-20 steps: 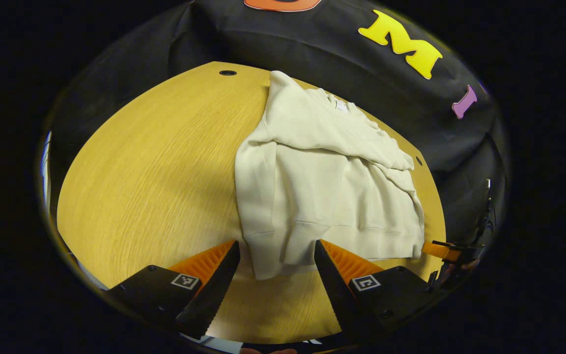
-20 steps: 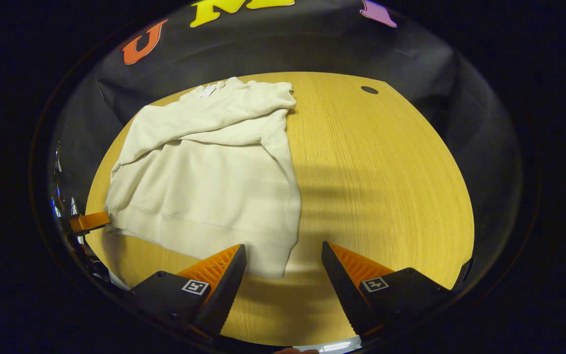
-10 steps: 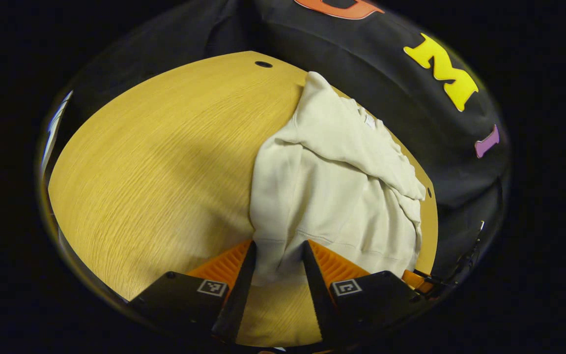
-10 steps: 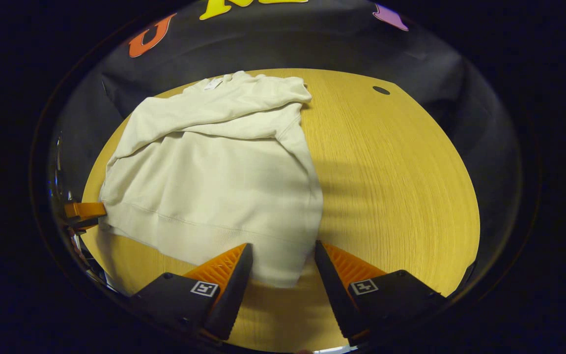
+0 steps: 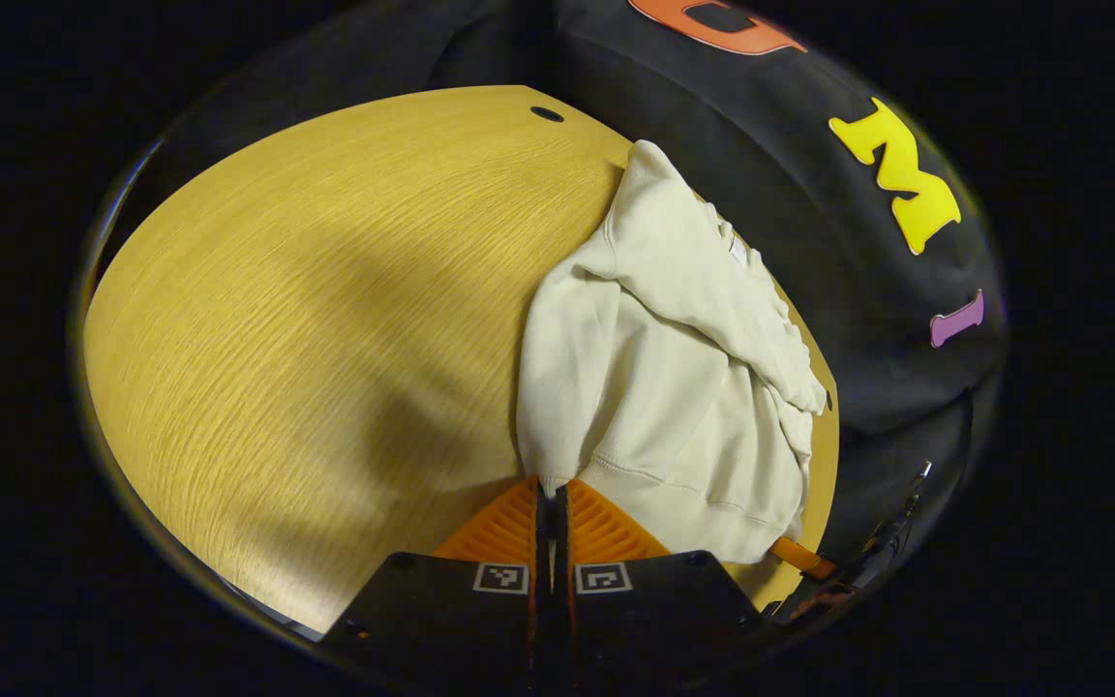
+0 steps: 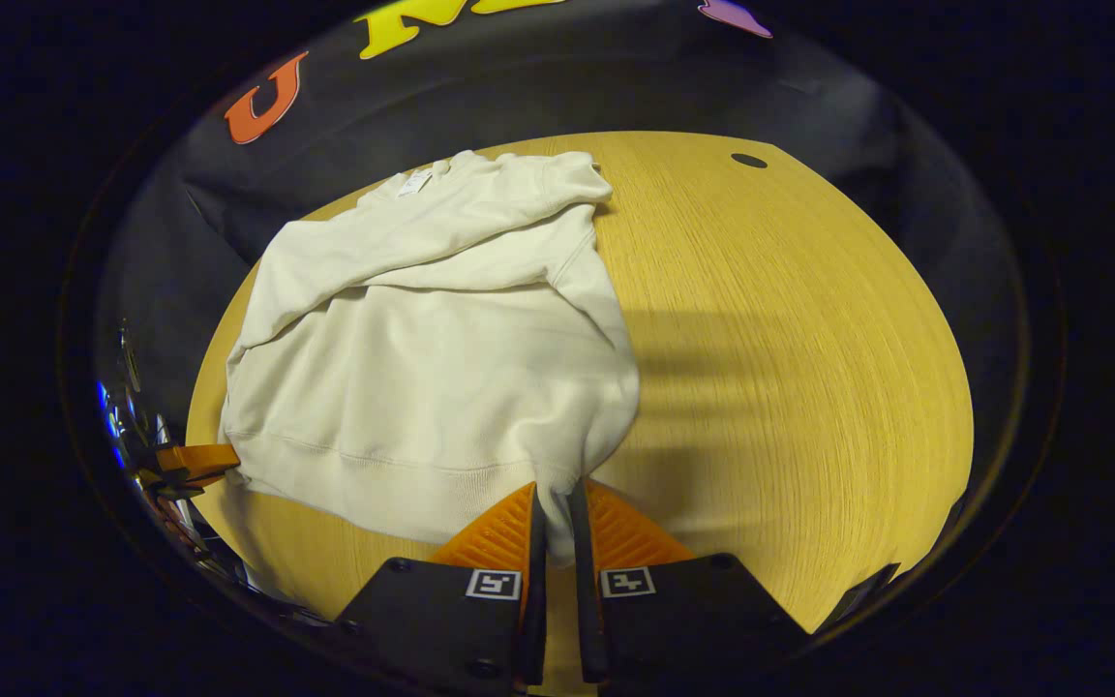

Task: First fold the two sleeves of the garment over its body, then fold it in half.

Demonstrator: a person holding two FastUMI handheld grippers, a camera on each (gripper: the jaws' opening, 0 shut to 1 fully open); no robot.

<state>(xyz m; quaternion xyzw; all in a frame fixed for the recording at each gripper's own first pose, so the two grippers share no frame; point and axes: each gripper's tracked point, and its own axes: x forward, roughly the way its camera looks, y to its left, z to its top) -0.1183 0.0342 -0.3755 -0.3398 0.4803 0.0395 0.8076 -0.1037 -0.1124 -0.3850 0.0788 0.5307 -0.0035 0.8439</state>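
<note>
A cream sweatshirt (image 5: 674, 387) (image 6: 432, 358) lies on the yellow wooden table (image 5: 306, 329) (image 6: 790, 339), both sleeves folded across its chest. My left gripper (image 5: 546, 494) is shut on the hem's left corner, the cloth pinched between its fingers. My right gripper (image 6: 555, 499) is shut on the hem's right corner. In the left gripper view the right gripper (image 5: 799, 559) appears small at the hem's far end. In the right gripper view the left gripper (image 6: 195, 460) holds the other hem corner at the far left.
The table has a cable hole (image 5: 547, 114) (image 6: 748, 161) near its far edge. Bare wood stretches left of the sweatshirt in the left gripper view and right of it in the right gripper view. Black cloth wall stands behind the table.
Both grippers moved forward onto the hem and went from open to shut, each pinching a bottom corner of the sweatshirt. The hem corners are bunched slightly.
</note>
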